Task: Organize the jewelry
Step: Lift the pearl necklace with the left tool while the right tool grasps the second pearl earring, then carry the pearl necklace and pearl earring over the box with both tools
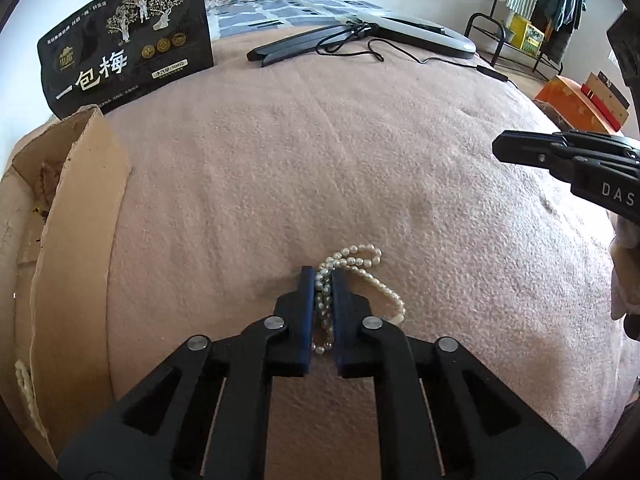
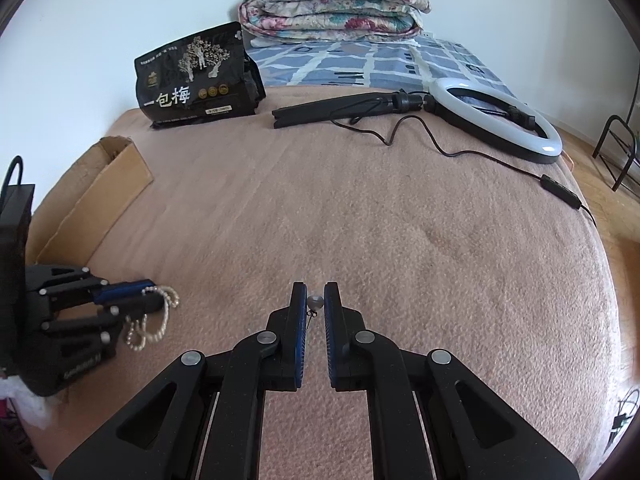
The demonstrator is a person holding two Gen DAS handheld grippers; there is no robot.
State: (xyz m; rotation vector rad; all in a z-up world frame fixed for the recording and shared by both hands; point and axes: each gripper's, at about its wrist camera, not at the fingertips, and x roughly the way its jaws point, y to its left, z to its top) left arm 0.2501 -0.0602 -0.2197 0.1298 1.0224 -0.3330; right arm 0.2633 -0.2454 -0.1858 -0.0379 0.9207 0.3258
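My left gripper (image 1: 322, 276) is shut on a white pearl necklace (image 1: 352, 264); loops of it hang out past the fingertips over the pink blanket (image 1: 320, 152). It also shows in the right wrist view (image 2: 154, 316), where the left gripper (image 2: 148, 290) holds it at the far left. My right gripper (image 2: 315, 290) is shut on a small pearl earring (image 2: 315, 302) with a thin wire hook, pinched between the blue pads. In the left wrist view the right gripper (image 1: 500, 148) enters from the right edge. An open cardboard box (image 1: 68, 208) stands at the left, with another pearl strand (image 1: 24, 384) in it.
A black snack bag (image 2: 196, 76) stands at the back left. A ring light (image 2: 500, 112) with folded tripod and cable lies at the back right. A folded floral quilt (image 2: 336, 4) lies behind. A metal rack (image 1: 520, 32) and an orange box (image 1: 576, 100) stand off the bed's right side.
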